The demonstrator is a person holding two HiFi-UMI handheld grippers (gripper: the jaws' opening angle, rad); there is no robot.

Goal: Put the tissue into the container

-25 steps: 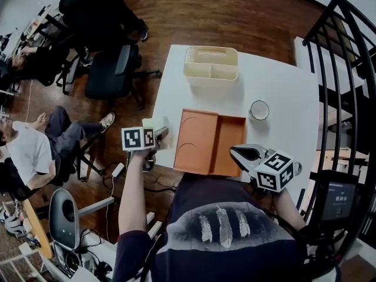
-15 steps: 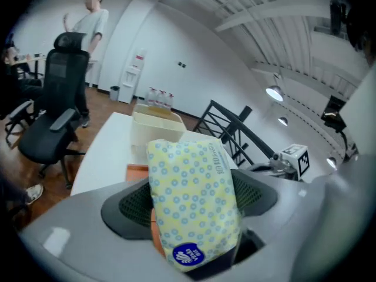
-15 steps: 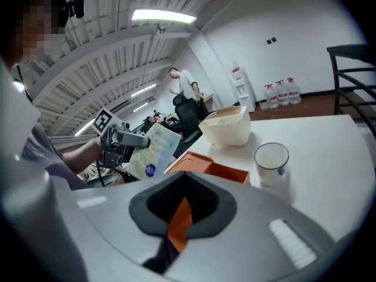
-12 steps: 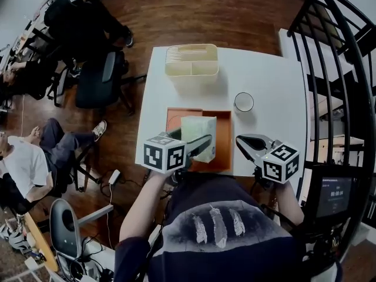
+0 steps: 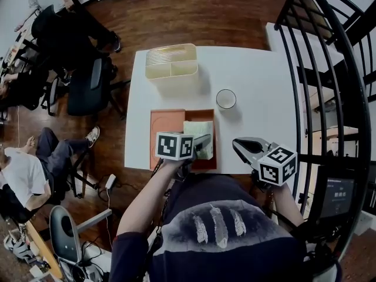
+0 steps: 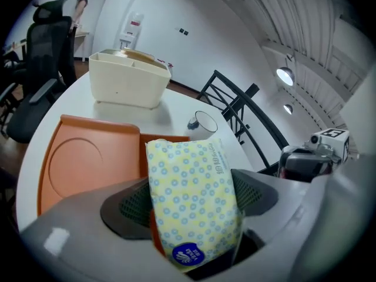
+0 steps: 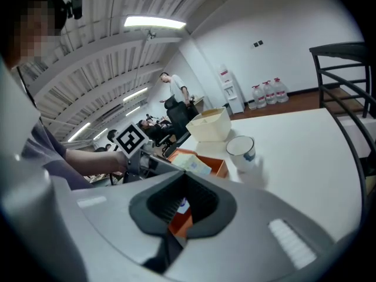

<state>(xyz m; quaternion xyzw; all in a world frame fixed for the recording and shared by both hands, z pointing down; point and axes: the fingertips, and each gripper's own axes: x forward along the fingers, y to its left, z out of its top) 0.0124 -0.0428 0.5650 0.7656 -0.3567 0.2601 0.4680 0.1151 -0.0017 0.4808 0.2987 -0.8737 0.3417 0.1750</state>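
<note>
A yellow tissue pack point(image 6: 191, 187) with blue rings stands upright between the jaws of my left gripper point(image 6: 191, 203), which is shut on it. In the head view the tissue pack point(image 5: 198, 135) is over the right compartment of the orange tray point(image 5: 166, 125), with the left gripper point(image 5: 201, 144) at the tray's near edge. The cream container point(image 5: 171, 69) with compartments stands beyond the tray, at the table's far side. My right gripper point(image 5: 242, 147) hangs near the table's front edge, right of the tray. Its jaws stand a little apart with nothing between them point(image 7: 183, 207).
A white cup point(image 5: 226, 98) stands right of the tray, between it and the container's side. A black metal railing point(image 5: 329, 69) borders the table's right. Office chairs point(image 5: 88, 84) and seated people are on the left.
My left gripper has carried the tissue pack from the table's left edge rightward to over the tray's right compartment. The right gripper has hardly moved.
</note>
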